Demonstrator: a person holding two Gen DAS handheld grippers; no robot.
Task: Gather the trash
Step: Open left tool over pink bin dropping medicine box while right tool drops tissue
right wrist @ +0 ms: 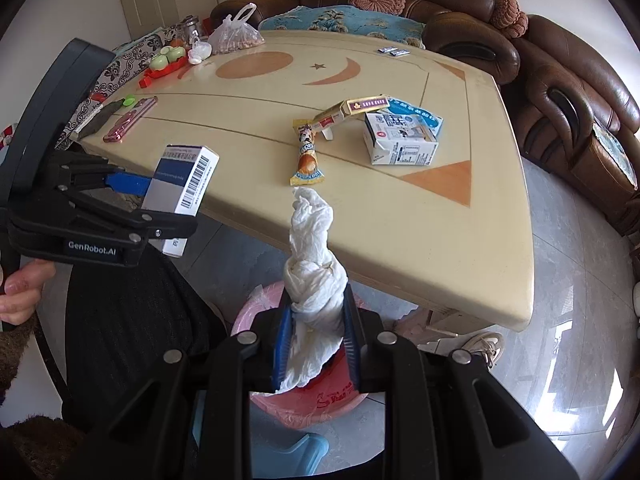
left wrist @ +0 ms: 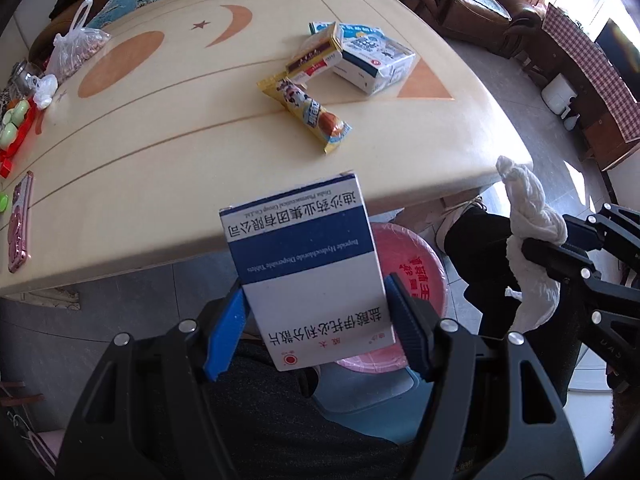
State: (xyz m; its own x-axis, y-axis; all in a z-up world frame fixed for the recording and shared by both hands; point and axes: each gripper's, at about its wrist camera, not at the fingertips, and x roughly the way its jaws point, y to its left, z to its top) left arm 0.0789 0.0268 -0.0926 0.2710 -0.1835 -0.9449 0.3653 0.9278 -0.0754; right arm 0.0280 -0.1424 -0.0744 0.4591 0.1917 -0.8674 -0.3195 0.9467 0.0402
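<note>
My left gripper [left wrist: 316, 320] is shut on a blue and white medicine box [left wrist: 304, 264], held off the table's near edge above a pink-lined trash bin [left wrist: 412, 272]. From the right wrist view the same box [right wrist: 180, 180] hangs at the left in the left gripper [right wrist: 160, 204]. My right gripper [right wrist: 316, 336] is shut on a twisted white tissue [right wrist: 312, 280] over the bin [right wrist: 304, 404]. On the table lie a yellow snack wrapper [left wrist: 308, 110], a gold and maroon carton [left wrist: 316, 56] and a white and blue milk carton [left wrist: 376, 62].
The cream table [right wrist: 460, 240] also bears a plastic bag of nuts [right wrist: 236, 34], a red tray with green fruit [right wrist: 166, 62], a pink phone [right wrist: 130, 118] and two small sachets [right wrist: 392, 51]. Brown sofas [right wrist: 560, 92] ring it. A blue stool [right wrist: 292, 452] and a person's legs sit near the bin.
</note>
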